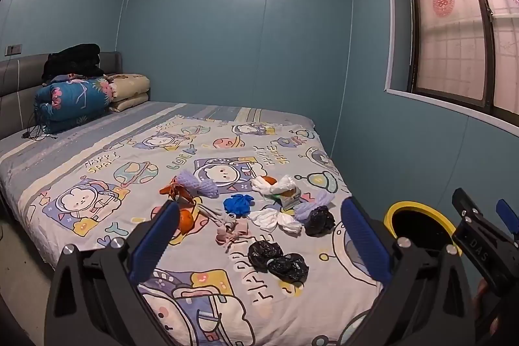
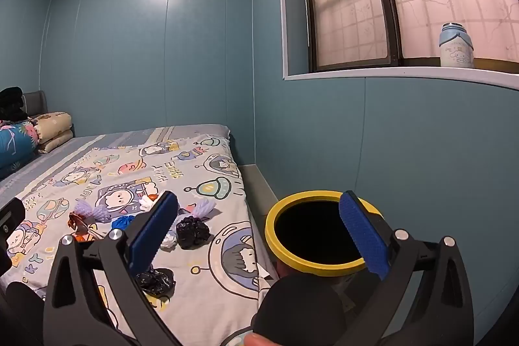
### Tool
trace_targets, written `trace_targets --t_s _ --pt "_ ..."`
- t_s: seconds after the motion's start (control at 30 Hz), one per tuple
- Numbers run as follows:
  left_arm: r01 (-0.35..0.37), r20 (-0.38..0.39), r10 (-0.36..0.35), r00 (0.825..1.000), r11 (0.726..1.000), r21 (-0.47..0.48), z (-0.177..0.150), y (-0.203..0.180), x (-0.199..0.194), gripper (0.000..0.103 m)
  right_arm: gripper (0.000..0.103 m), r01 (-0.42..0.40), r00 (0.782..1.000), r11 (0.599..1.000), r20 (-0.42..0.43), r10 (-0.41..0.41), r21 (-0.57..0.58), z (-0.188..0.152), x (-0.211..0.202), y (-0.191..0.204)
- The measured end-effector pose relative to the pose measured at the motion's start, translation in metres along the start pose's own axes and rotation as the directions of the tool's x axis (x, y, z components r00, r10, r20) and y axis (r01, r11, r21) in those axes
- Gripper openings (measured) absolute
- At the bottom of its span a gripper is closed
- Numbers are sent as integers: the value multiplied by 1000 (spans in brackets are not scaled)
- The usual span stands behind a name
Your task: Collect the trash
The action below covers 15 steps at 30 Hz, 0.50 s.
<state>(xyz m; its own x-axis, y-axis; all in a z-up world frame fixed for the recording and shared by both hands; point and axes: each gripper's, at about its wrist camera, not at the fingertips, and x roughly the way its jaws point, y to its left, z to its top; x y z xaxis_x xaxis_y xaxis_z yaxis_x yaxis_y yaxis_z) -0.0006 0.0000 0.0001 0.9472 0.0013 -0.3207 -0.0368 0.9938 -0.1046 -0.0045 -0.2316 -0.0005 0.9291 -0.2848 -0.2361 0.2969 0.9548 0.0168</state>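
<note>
While both grippers hang above the bed (image 1: 97,158), nothing is held; left gripper (image 1: 259,235) has its jaws wide, blue pads (image 1: 155,245) apart with only litter showing between them; right gripper (image 2: 259,232) likewise wide and empty, poised over the bin's near rim. Trash lies clustered mid-bed on the cartoon sheet: purple foam nets (image 1: 198,184), orange wrapper (image 1: 176,192), an orange (image 1: 185,222) partly behind the left pad, blue glove (image 1: 238,204), white bags (image 1: 275,220), pink scraps (image 1: 232,232), a carton (image 1: 289,198) half buried, black bags (image 1: 277,258) nearest, another black bag (image 1: 319,221) toward the bed's edge. Bin (image 2: 311,268), yellow-rimmed, dark inside, stands on the floor just beside the bed, on the window side; its contents cannot be told. Judged state: collecting not yet begun, or early; most of the pile untouched. Risks as I judge them: thin bags are slack and may slip from the pads or snag a neighbour and drag it off the bed; the orange may roll if nudged; foam nets are light and could spring out of a loose grip; sheet is soft, so a deep pinch could catch fabric with the trash; a drop released short of the bin mouth would land on the floor or in the gap by the bed.
</note>
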Motion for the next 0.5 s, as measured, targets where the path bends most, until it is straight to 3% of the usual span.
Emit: trace_targets --t_s 0.5 --pt "-2 -9 2 1000 1000 1 0 5 -1 96 95 -1 1000 1000 4 1 -1 0 0 0"
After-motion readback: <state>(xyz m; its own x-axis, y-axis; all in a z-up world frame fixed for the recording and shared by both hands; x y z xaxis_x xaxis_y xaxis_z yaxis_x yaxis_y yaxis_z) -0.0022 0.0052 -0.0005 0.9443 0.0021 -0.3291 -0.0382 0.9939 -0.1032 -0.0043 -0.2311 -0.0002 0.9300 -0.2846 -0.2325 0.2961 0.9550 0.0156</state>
